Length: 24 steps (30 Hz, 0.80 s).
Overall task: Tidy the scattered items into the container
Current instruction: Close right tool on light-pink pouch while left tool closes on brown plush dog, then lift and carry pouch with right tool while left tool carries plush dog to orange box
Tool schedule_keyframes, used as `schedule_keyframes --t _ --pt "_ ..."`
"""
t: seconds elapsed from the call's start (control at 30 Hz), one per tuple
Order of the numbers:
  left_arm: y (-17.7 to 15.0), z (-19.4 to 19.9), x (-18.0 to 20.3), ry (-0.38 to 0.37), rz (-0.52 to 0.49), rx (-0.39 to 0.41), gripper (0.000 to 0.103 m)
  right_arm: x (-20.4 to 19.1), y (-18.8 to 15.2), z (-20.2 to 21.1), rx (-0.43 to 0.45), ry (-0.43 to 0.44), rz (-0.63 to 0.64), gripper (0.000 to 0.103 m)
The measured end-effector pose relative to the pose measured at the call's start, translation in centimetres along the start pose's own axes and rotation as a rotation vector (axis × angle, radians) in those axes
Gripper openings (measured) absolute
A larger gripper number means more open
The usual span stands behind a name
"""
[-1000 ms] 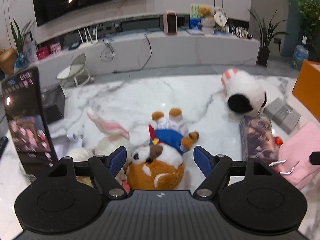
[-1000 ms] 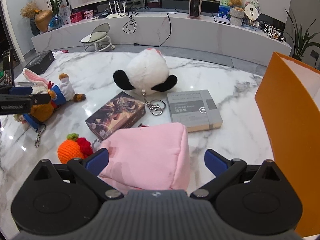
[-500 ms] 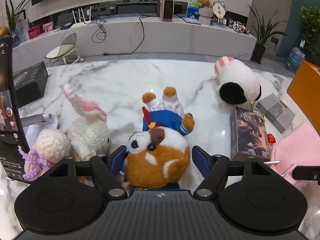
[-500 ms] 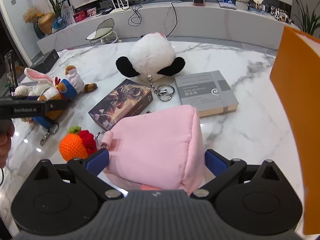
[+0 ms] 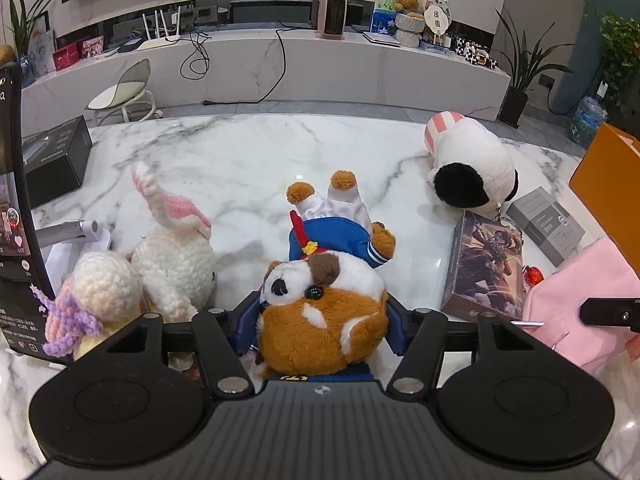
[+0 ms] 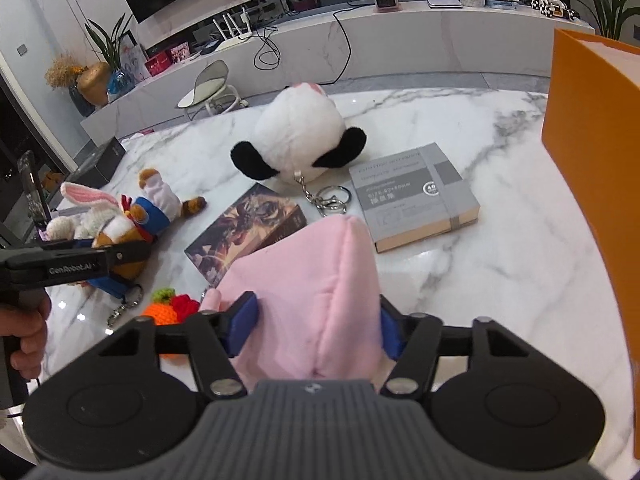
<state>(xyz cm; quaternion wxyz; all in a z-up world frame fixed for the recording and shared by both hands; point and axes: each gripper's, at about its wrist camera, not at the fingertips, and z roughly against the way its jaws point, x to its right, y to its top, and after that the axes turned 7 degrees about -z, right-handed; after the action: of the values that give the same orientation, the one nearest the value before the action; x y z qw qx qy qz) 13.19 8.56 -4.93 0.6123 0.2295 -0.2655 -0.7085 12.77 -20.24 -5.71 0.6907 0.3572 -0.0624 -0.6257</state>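
- The brown-and-white plush dog in its blue sailor top lies on the marble bench between the blue pads of the left gripper, whose jaws have just been closing and now press into the fur at both sides of its head. It looks light and very soft, so the pile will give; I judge the round head a sound hold, though the body and keyring clip will dangle.
- The pink fabric pouch sits in the right gripper, whose jaws have likewise just been closing; the cloth bulges up between the pads, so it is gripped. Soft and limp, it may sag or slip unless taken deep.
- Beside the dog, touching each other, are a crocheted white rabbit and a crocheted doll with purple yarn: light and squashy too.
- Farther out lie a round panda plush with a keyring, a dark illustrated box and a grey banded notebook; those two are stiff and flat, best taken by an edge.
- A crocheted carrot lies near the pouch.
- The orange container stands at the right edge, well apart from the dog.
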Motion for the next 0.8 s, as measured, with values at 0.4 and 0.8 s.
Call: schedule_keyframes --t 0.4,0.8 --pt "0.3 0.8 0.5 -0.044 0.046 0.023 0.067 0.4 1.2 2.4 0.083 0.046 -0.014 0.039" --pt "0.9 3.1 0.5 -0.03 0.073 0.084 0.067 1.2 3.1 6.3 0.23 0.059 -0.048 0.038"
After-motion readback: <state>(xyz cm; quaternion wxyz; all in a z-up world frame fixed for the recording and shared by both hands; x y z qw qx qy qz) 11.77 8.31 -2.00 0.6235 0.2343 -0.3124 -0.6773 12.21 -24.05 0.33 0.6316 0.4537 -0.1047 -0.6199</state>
